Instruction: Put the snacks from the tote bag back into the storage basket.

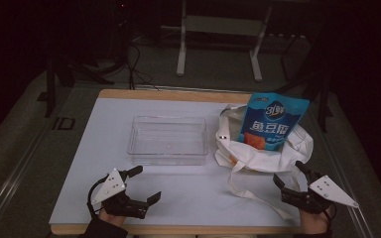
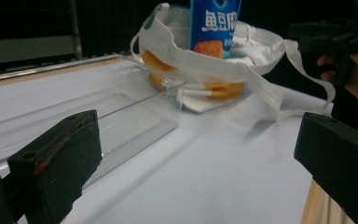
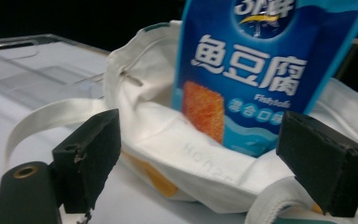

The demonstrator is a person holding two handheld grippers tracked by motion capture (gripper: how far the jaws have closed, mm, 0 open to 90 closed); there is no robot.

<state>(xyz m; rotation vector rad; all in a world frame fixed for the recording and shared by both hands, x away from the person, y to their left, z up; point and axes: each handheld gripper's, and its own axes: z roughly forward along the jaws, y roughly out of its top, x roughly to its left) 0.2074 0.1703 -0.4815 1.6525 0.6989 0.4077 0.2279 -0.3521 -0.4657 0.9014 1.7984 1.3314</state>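
Two grippers wait at the counter's (image 1: 104,129) near edge, jaws spread and empty: left gripper (image 1: 141,184) before the clear tray (image 1: 167,140), right gripper (image 1: 287,174) nearer the upright blue snack pouch (image 1: 274,121), probably loose inside the white tote bag (image 1: 258,148) toward the far right corner.

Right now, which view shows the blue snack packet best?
The right gripper view: the blue snack packet stands close and large in the white bag, print readable. The high view shows it whole but small; the left gripper view shows its lower part.
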